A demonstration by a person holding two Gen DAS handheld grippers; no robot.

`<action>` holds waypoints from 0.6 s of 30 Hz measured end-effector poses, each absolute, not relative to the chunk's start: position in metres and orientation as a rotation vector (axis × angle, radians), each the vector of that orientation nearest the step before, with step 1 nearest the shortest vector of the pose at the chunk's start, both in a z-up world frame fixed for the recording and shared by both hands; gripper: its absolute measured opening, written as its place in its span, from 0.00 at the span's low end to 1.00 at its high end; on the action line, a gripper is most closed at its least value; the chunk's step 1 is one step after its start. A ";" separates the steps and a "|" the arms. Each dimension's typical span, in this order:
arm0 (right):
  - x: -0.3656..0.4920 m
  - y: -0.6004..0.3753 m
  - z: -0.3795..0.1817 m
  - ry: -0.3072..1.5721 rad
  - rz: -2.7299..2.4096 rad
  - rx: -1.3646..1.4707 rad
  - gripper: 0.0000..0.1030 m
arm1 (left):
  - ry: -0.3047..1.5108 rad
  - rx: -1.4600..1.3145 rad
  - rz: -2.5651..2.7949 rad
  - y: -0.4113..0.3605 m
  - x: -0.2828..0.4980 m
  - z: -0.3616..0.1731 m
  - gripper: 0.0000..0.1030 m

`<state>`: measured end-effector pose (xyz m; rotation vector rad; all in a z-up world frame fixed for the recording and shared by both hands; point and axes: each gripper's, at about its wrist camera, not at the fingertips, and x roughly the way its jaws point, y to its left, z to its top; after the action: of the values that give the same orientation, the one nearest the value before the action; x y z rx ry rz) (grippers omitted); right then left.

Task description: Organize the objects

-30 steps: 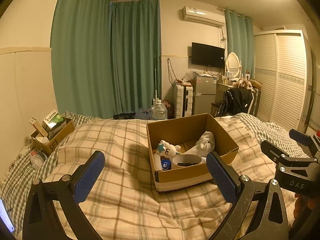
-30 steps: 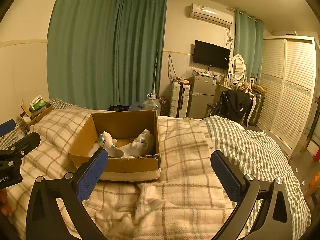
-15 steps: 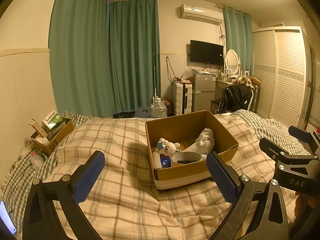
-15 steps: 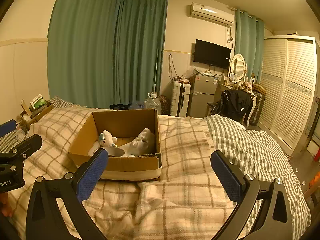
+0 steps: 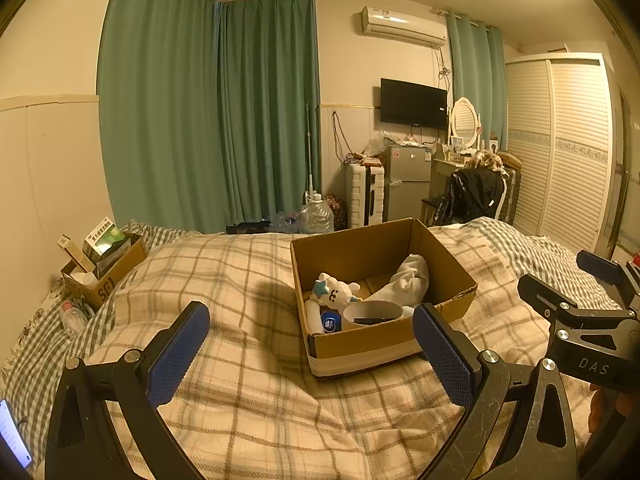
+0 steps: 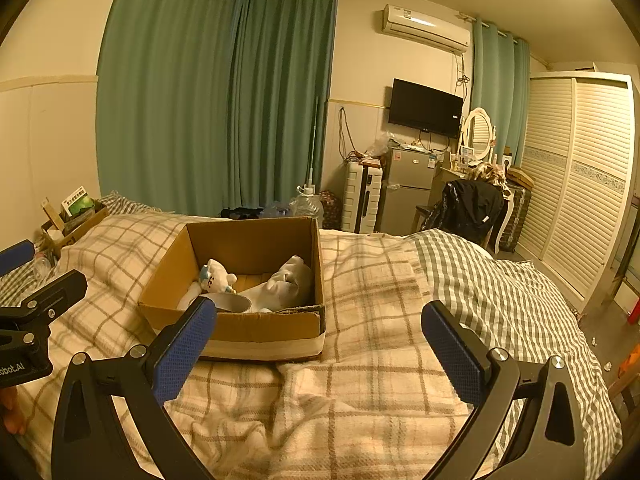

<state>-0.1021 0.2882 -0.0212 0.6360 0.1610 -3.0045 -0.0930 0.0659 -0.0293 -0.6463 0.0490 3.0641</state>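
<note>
An open cardboard box [image 5: 356, 348] sits on the plaid bed; it also shows in the right wrist view [image 6: 256, 330]. Inside lie a white plush toy [image 5: 334, 290] with a blue star, a white cloth [image 5: 408, 280], a white bowl [image 5: 372, 314], a blue-capped item [image 5: 330, 322] and a white bottle [image 5: 313, 316]. The plush [image 6: 216, 276] and cloth [image 6: 288, 280] show from the right too. My left gripper [image 5: 312, 354] is open and empty, held above the bed before the box. My right gripper [image 6: 316, 350] is open and empty, near the box's right front corner.
A small cardboard box [image 5: 104, 268] of packets sits at the bed's left edge, a plastic bottle [image 5: 72, 318] beside it. Beyond the bed stand green curtains [image 5: 240, 120], a suitcase [image 5: 366, 196], a fridge [image 5: 406, 182], a chair with black jacket [image 5: 476, 196] and a wardrobe [image 5: 560, 152].
Both grippers have risen and pulled back slightly from the box. Both stay open and empty; the box contents are unchanged.
</note>
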 end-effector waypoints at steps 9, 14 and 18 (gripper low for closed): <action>-0.103 0.287 -0.022 0.162 -3.000 0.642 1.00 | 0.043 -0.651 3.065 0.065 -0.093 -0.031 1.00; -0.103 0.286 -0.024 0.173 -2.998 0.646 1.00 | 0.039 -0.658 3.063 0.066 -0.092 -0.033 1.00; -0.102 0.286 -0.025 0.174 -2.996 0.651 1.00 | 0.033 -0.667 3.061 0.066 -0.093 -0.035 1.00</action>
<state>-0.1024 0.2859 -0.0245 0.6510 0.1740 -2.9957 -0.0925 0.0663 -0.0347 -0.6666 0.0330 3.0607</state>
